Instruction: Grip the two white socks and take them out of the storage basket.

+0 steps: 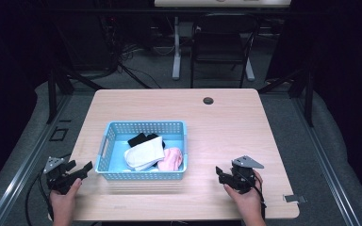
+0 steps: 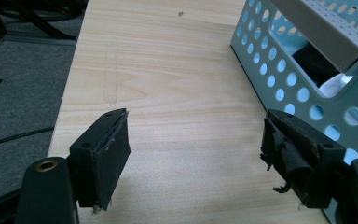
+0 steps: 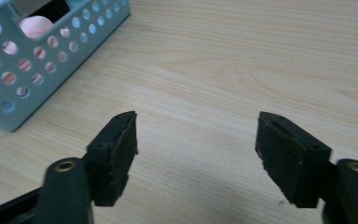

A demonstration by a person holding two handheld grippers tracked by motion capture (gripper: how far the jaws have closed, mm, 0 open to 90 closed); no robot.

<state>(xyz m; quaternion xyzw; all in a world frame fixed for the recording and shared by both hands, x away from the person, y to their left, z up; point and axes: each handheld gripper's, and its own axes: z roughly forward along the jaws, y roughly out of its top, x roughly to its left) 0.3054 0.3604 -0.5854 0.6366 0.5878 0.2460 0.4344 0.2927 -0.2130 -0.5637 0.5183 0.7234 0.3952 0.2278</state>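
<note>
We take the blue basket [image 1: 143, 151] as our landmark: it sits on the counter [image 1: 226, 136] toward the near left, its long axis running across us, left to right. Inside it lie a white cloth [image 1: 143, 153] in the middle, a pink cloth [image 1: 171, 159] against the near right corner, and a black cloth [image 1: 142, 138] behind the white one.

Our left tongs [image 1: 78, 172] rest just off the basket's near left corner, jaws spread wide and holding nothing; in the left gripper view the basket wall [image 2: 303, 88] stands right beside the right-hand jaw. Our right tongs [image 1: 224, 175] lie farther out, to the right of the basket with bare counter between, jaws likewise spread and empty; in the right gripper view the basket corner [image 3: 51, 56] sits up and to the left.

We judge the left tongs nearer, but the wall stands between them and the cloths, so any reach must go up and over the rim. The pink cloth lies toward the right tongs' side. Right of the basket and behind it the counter offers open room; the near edge runs close by both hands.
</note>
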